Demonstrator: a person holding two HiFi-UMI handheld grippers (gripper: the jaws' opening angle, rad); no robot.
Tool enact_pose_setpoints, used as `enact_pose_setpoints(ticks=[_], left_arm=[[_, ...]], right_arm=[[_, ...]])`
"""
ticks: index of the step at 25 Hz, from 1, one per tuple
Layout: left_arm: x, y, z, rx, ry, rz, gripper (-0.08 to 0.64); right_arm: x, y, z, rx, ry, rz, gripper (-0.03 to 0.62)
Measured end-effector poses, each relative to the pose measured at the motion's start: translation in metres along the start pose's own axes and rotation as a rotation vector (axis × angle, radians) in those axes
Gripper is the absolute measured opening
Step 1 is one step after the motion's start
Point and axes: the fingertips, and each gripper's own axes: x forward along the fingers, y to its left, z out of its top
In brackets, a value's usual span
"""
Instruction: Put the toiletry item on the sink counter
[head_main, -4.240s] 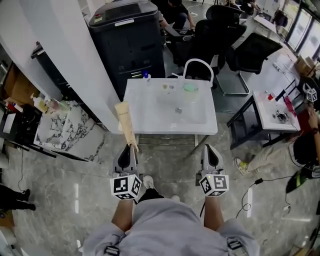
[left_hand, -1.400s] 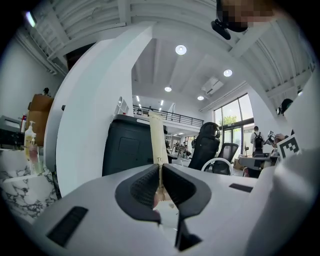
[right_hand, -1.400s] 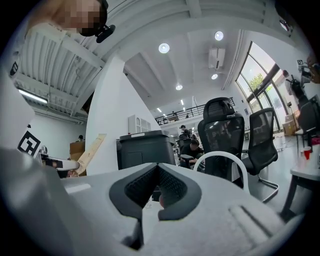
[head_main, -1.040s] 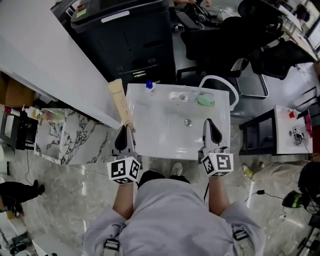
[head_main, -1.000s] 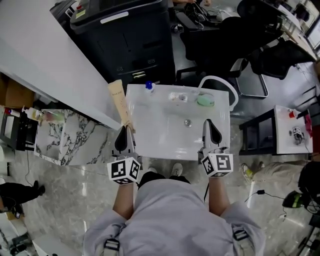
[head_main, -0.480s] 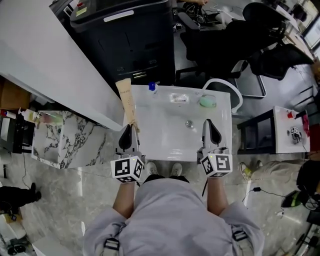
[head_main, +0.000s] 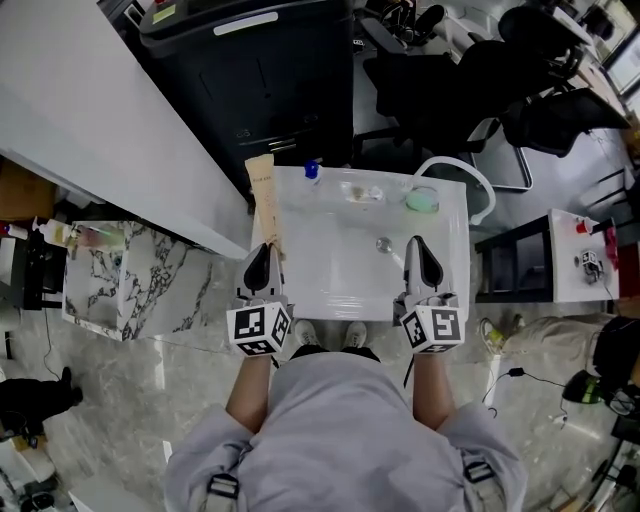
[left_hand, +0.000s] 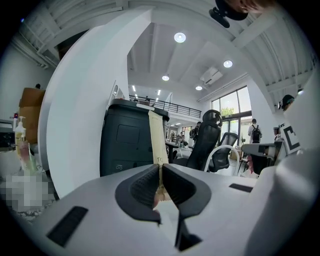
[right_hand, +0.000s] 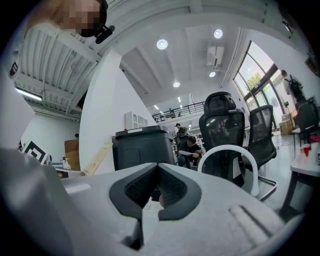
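A long beige toiletry tube (head_main: 265, 195) stands up from my left gripper (head_main: 264, 262), which is shut on its lower crimped end. In the left gripper view the tube (left_hand: 157, 137) rises straight between the closed jaws. It hangs over the left edge of the white sink counter (head_main: 300, 290). My right gripper (head_main: 421, 252) is shut with nothing in it, over the basin's right side near the drain (head_main: 383, 244). In the right gripper view the tube (right_hand: 97, 159) shows at the left.
A blue-capped bottle (head_main: 311, 171), a clear soap dish (head_main: 360, 191) and a green item (head_main: 421, 200) sit along the counter's back edge. A white loop faucet (head_main: 470, 185) arches at the right. A black bin (head_main: 250, 75) stands behind, office chairs beyond, a marble shelf (head_main: 140, 285) left.
I have walked up to the sink. The left gripper has carried the tube rightward, from beside the counter's left edge to just over it. The right gripper stays over the basin.
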Motion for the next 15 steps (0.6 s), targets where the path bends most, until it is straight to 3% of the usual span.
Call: enact_pose_setpoints(ticks=[15], left_arm=[[0.029,0.018,-0.053,-0.012,0.137,-0.005,0.026]], right_arm=[[0.008,-0.003,-0.004,0.008,0.012,-0.036,0.0]])
